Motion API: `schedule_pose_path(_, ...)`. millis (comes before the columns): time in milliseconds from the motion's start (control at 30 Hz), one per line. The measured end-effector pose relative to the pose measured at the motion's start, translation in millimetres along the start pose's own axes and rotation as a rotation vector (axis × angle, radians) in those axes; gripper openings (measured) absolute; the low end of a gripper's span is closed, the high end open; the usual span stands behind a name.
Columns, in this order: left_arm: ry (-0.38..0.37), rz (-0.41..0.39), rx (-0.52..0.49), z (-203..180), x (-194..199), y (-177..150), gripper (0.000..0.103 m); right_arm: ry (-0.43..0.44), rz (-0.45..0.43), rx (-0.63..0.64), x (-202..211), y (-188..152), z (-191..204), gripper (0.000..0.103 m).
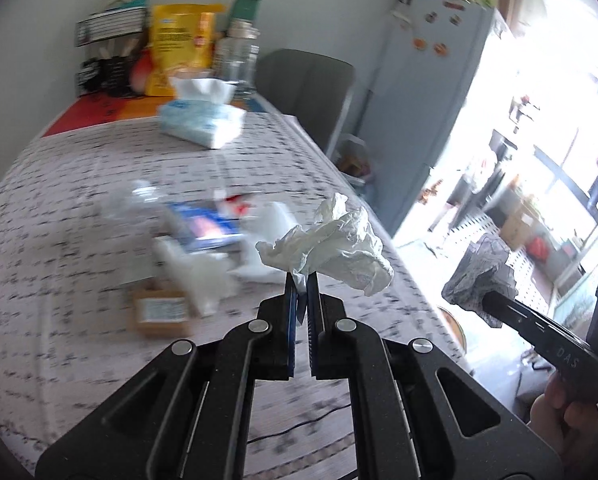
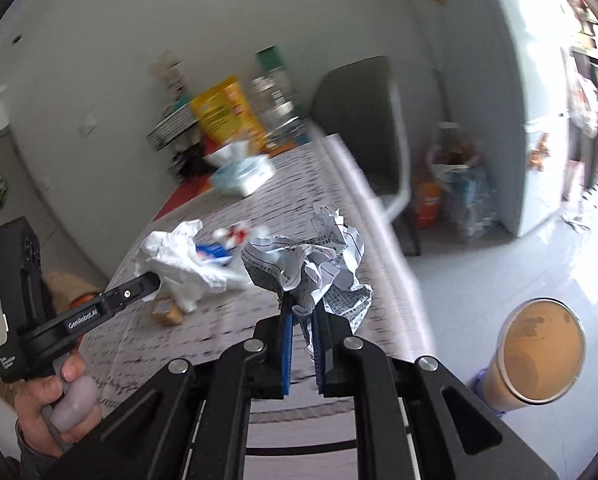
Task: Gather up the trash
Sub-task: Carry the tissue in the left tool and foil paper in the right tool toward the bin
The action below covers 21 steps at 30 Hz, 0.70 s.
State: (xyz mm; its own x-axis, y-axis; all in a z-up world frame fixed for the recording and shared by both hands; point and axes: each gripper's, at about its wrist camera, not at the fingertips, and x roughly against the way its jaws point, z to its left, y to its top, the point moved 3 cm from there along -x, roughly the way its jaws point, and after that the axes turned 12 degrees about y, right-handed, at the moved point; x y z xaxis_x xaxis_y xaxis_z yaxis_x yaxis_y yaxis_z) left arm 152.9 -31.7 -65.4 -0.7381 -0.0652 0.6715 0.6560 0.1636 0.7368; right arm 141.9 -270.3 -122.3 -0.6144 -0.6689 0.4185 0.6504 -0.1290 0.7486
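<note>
Closest to my left wrist camera, the left gripper point(image 1: 301, 280) has its jaws pinched almost together on a crumpled white tissue point(image 1: 331, 246), which stands up from the fingertips above the desk point(image 1: 59, 184) near its right edge. From the right wrist camera I see the right gripper point(image 2: 303, 306) with its jaws narrowed onto a crumpled sheet of printed paper point(image 2: 311, 264), held clear above the desk's patterned cloth.

Each gripper shows in the other's view: the right one enters the left view from the lower right with its wad of paper, a hand point(image 1: 559, 412) on its handle; the left one reaches in from the left of the right view, tissue at its tip, a hand point(image 2: 55, 412) wrapped round its grip.

More trash lies on the desk beyond my jaws, blurred: a blue and white wrapper point(image 1: 203, 224), some loose white tissues point(image 1: 203, 276), a clear plastic piece point(image 1: 139, 200) and a small brown cardboard box point(image 1: 159, 314). Farther back sits a soft pack of tissues point(image 1: 203, 120), and at the far end a yellow bag point(image 1: 179, 48) and a clear jar point(image 1: 237, 52) against the wall.

Off the desk's right edge, a grey chair point(image 2: 363, 120) stands, and on the floor nearby I see an open brown cylindrical bin point(image 2: 539, 348), close to my right gripper's frame.
</note>
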Motion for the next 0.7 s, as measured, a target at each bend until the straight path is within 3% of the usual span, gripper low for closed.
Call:
schedule_pose_path(333, -0.073, 0.057, -0.134, -113, -39, 9, 0.006, -0.119, -0.103, -0.156, 48, 3, -100, 0.010)
schedule_pose_path(700, -0.111, 0.147, -0.255, -215, -96, 12, 0.006, -0.198, -0.145, -0.351, 67, -16, -218, 0.010)
